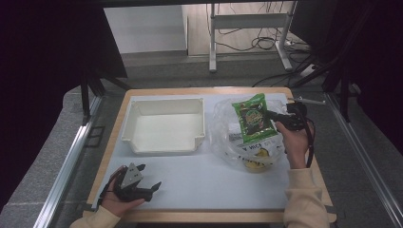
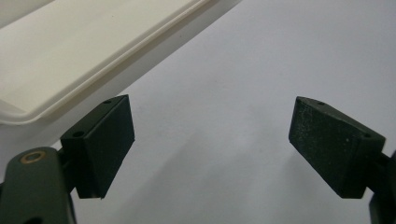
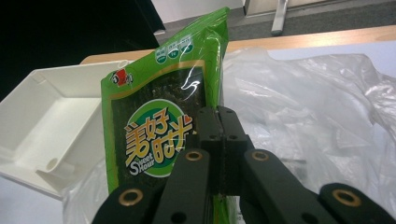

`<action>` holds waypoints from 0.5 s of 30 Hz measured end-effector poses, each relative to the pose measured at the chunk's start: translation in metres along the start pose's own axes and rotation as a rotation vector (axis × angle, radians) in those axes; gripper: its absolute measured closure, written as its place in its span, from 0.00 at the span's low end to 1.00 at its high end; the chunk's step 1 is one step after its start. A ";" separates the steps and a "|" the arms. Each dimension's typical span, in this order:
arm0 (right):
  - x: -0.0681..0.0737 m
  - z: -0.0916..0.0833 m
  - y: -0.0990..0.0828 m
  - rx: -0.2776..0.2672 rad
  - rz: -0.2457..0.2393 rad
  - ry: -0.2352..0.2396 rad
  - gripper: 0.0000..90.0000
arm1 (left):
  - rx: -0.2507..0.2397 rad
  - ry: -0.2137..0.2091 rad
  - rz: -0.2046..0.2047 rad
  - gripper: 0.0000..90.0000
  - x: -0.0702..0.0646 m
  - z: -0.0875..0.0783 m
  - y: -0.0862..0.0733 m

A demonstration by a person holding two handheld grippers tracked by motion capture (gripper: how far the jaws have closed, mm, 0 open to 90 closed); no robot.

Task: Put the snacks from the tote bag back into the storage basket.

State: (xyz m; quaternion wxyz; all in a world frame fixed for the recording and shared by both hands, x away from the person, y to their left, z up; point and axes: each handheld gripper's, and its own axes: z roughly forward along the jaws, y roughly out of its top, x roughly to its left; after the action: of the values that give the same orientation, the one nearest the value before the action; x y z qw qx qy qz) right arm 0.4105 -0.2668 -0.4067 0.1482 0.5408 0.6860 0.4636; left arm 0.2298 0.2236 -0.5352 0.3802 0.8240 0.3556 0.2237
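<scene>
My right gripper [image 1: 274, 115] is shut on the edge of a green snack packet [image 1: 253, 118], holding it up over a clear plastic bag [image 1: 228, 126] on the right of the table. In the right gripper view the packet [image 3: 154, 121] stands upright, pinched between the black jaws of my right gripper [image 3: 219, 123], with the crumpled bag [image 3: 308, 107] behind it. Something yellow [image 1: 254, 164] lies inside the bag near its front. My left gripper [image 1: 151, 189] rests near the front left of the table, open, and in its own view my left gripper [image 2: 210, 140] has bare white table between its jaws.
A white rectangular tray [image 1: 134, 127] sits at the back left of the table, its rim [image 2: 93, 70] just beyond the left jaws. The white table surface [image 1: 214, 183] lies between both hands. Desk legs and cables stand on the floor behind.
</scene>
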 end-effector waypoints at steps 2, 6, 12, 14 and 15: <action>0.003 -0.001 0.001 -0.006 -0.005 0.007 1.00 | 0.001 0.000 0.000 0.16 0.000 0.000 0.000; 0.005 -0.003 0.002 -0.017 -0.007 0.011 1.00 | 0.002 -0.001 0.001 0.16 0.000 0.000 0.000; 0.007 -0.004 0.002 -0.026 -0.003 0.034 1.00 | 0.004 -0.003 0.002 0.16 0.000 0.001 0.000; 0.008 -0.005 0.003 -0.030 0.000 0.050 1.00 | 0.004 -0.003 0.002 0.16 0.000 0.001 0.000; 0.009 -0.005 0.003 -0.032 0.000 0.058 1.00 | 0.005 -0.003 0.002 0.16 0.000 0.001 0.000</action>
State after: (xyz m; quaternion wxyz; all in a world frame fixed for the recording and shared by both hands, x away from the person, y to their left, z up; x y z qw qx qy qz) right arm 0.4054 -0.2611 -0.3993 0.1368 0.5249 0.6825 0.4898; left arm 0.2302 0.2231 -0.5357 0.3783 0.8258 0.3546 0.2220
